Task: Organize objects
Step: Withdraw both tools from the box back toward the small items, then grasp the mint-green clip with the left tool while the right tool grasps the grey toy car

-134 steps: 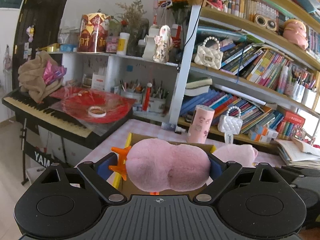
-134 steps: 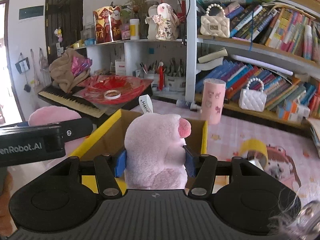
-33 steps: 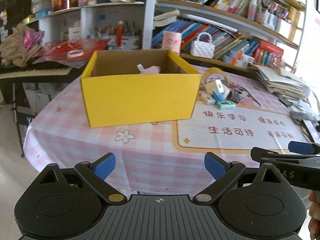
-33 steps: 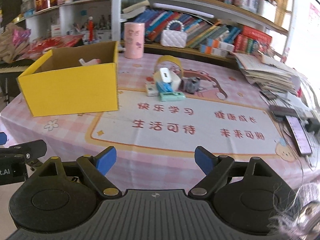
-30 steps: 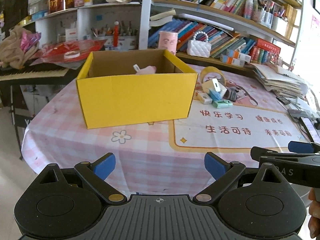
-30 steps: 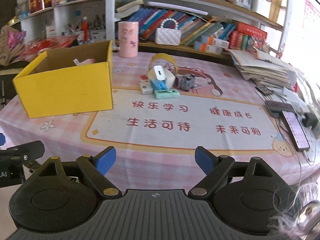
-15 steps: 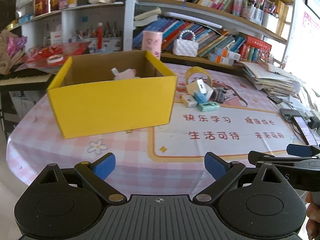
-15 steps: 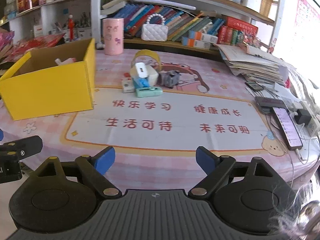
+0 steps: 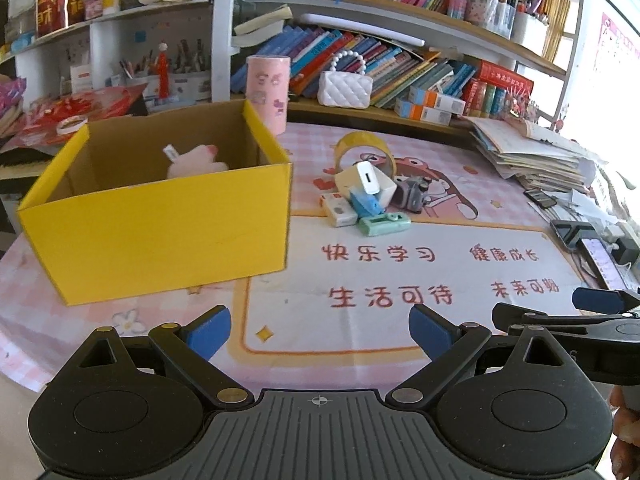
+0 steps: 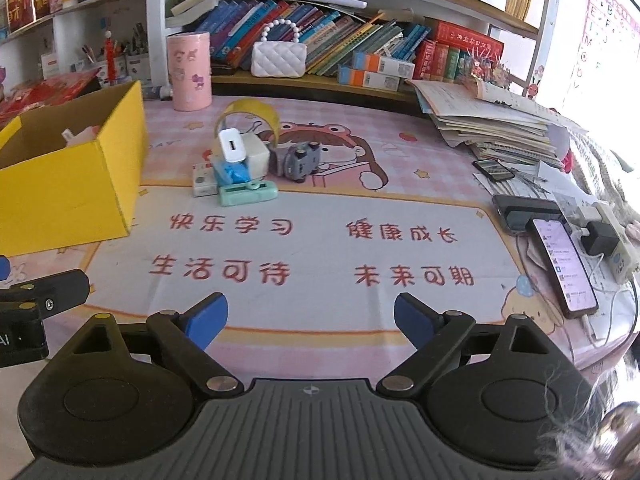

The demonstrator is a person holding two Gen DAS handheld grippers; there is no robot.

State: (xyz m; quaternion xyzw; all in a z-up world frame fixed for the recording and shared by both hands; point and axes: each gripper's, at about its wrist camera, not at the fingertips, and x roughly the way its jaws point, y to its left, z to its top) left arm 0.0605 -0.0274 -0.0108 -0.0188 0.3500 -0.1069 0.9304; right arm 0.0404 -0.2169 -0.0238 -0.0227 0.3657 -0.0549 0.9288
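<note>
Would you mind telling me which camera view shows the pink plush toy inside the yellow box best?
The left wrist view: it looks down into the yellow box, showing the pink plush toy and its tag. The right wrist view catches only a sliver of the toy above the box wall.

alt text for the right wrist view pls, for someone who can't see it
The right gripper, its jaws opening with nothing between them, hangs over a pink cartoon table mat. Further back sits a cluster of small items: a white charger, a mint green case, a grey toy car and a yellow tape roll. A yellow box stands at left, bookshelves behind.
</note>
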